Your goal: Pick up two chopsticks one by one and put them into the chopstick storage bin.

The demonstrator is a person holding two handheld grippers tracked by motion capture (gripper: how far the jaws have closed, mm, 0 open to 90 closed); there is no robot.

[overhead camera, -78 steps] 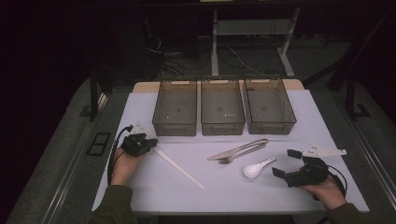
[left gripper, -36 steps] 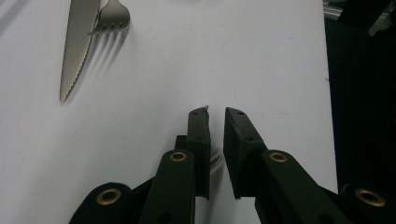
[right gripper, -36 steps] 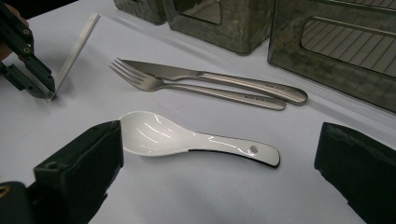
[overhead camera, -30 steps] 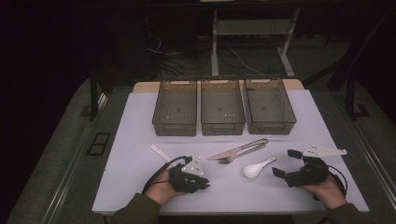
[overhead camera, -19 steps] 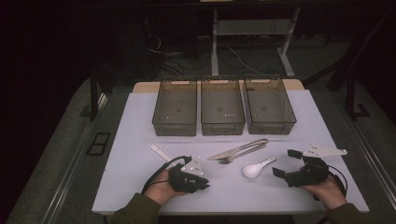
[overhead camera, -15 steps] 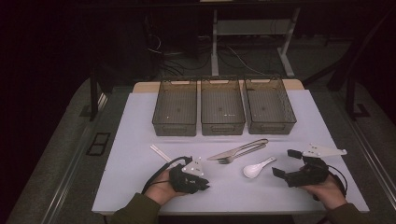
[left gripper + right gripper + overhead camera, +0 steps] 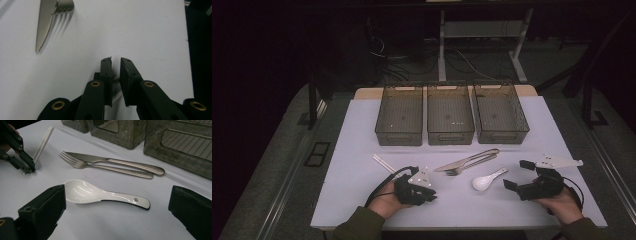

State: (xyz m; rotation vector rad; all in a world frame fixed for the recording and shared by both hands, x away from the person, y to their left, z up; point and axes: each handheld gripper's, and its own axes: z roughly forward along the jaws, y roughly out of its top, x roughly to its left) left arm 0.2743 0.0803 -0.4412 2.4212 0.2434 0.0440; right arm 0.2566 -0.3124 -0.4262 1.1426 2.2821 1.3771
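Moved since 2.6 s ago: left claw [image 7: 430,196], carried from the left edge of the surface [image 7: 362,125] rightward to the near middle, over the near end of the white chopsticks [image 7: 382,163]; hardly shifted over the last second. Right claw [image 7: 515,175] unchanged at the near right.

Left claw: narrowed to a thin slit, pressed low on the surface, with a sliver of something pale between the jaws in the left gripper view [image 7: 114,60]; cannot tell whether anything is truly gripped. Tips aimed right, toward the knife [image 7: 45,23] and fork [image 7: 64,6], well short of both.

Right claw [image 7: 117,202]: spread wide, holding nothing, jaws either side of the white spoon [image 7: 100,193] but apart from it. Spoon lying flat, bowl left, handle right in that view. Beyond it, knife [image 7: 120,161] and fork [image 7: 100,166] side by side, touching along their handles.

On the high view: spoon [image 7: 488,179] between the two claws, knife and fork just beyond it at centre, chopsticks to the left. Three grey wire bins [image 7: 450,115] in a row at the far side, side by side.
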